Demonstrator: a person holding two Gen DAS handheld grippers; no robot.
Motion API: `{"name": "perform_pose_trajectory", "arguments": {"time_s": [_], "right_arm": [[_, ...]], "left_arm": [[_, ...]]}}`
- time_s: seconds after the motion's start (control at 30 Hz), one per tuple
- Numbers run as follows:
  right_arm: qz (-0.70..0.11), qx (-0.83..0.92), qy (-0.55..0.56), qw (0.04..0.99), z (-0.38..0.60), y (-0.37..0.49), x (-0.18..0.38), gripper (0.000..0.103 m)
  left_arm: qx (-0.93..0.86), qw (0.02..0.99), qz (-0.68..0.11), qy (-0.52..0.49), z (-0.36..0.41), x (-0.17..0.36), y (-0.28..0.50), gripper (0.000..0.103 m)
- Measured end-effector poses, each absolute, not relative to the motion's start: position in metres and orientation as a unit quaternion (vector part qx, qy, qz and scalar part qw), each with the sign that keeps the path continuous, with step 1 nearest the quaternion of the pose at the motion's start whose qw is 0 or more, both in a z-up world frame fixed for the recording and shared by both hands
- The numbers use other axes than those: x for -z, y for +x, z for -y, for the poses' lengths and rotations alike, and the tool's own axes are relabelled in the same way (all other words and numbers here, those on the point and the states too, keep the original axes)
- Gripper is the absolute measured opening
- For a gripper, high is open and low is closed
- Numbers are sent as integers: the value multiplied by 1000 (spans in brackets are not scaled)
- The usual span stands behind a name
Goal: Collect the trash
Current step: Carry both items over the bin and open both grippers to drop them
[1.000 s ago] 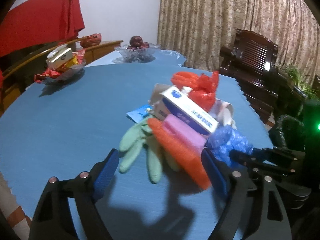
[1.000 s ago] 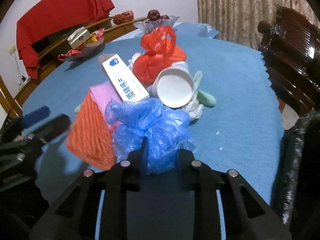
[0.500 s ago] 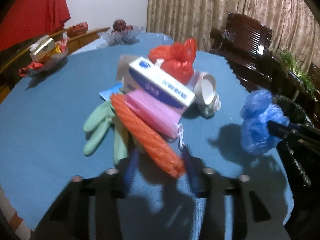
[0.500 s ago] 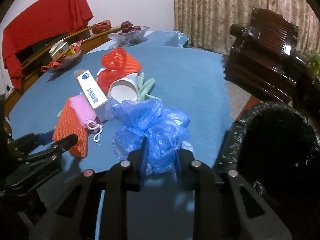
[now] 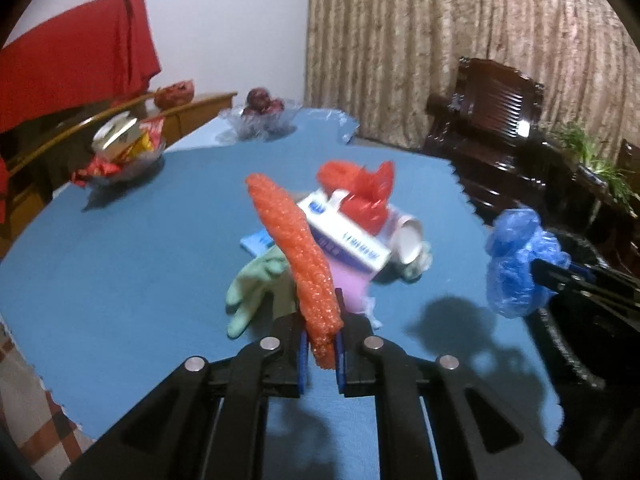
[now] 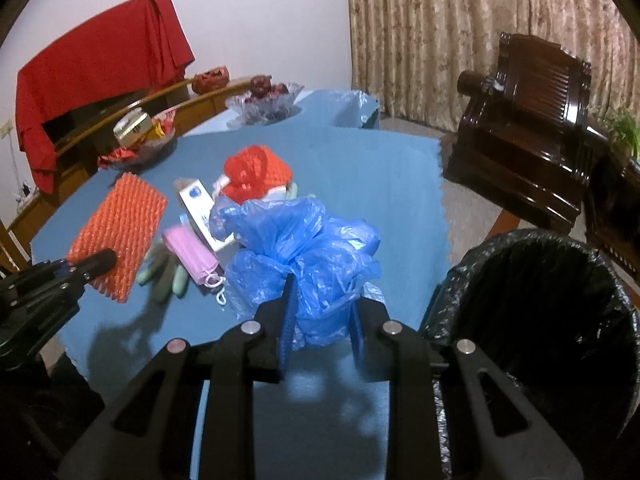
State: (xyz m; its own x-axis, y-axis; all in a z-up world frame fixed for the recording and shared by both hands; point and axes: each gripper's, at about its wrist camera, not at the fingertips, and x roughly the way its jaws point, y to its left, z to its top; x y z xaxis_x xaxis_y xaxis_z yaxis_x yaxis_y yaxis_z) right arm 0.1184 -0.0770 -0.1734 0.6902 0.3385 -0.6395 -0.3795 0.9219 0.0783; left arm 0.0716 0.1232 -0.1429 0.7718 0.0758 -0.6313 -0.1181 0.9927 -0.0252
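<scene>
Two tools are seen, each clamped on a piece of trash. The left tool (image 5: 320, 344) has just been closing, and its blue pads (image 5: 303, 354) are now pressed onto one end of the orange foam net (image 5: 298, 256), which is held lifted clear of the blue tabletop (image 5: 120, 264). The right tool (image 6: 322, 330) is closed narrowly on the crumpled blue plastic bag (image 6: 304, 248), held above the tabletop's edge just beside the black-lined trash bin (image 6: 536, 312). More trash is left piled on the tabletop: a white and blue box (image 5: 348, 236), a red net bag (image 5: 364, 192), a pink face mask (image 6: 190, 250), a green glove (image 5: 256, 292) and a paper cup (image 5: 410, 240).
</scene>
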Motion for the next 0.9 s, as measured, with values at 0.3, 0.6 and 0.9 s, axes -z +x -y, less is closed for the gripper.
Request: {"name": "perform_pose_trajectory", "arguments": {"time_s": [0.3,0.6,0.9], "right_arm": [[-318,-138,-7,938,137,99,144,23],[-331,-10,8,944,239,79,153,23],[-347,76,10,935,300,64,176,57]], "left_arm": [[75,946,-314,-15,-54,111,83,10],[209,922,-326,24,54,128,114,10],[291,892,-346,14,128,139,136,56]]}}
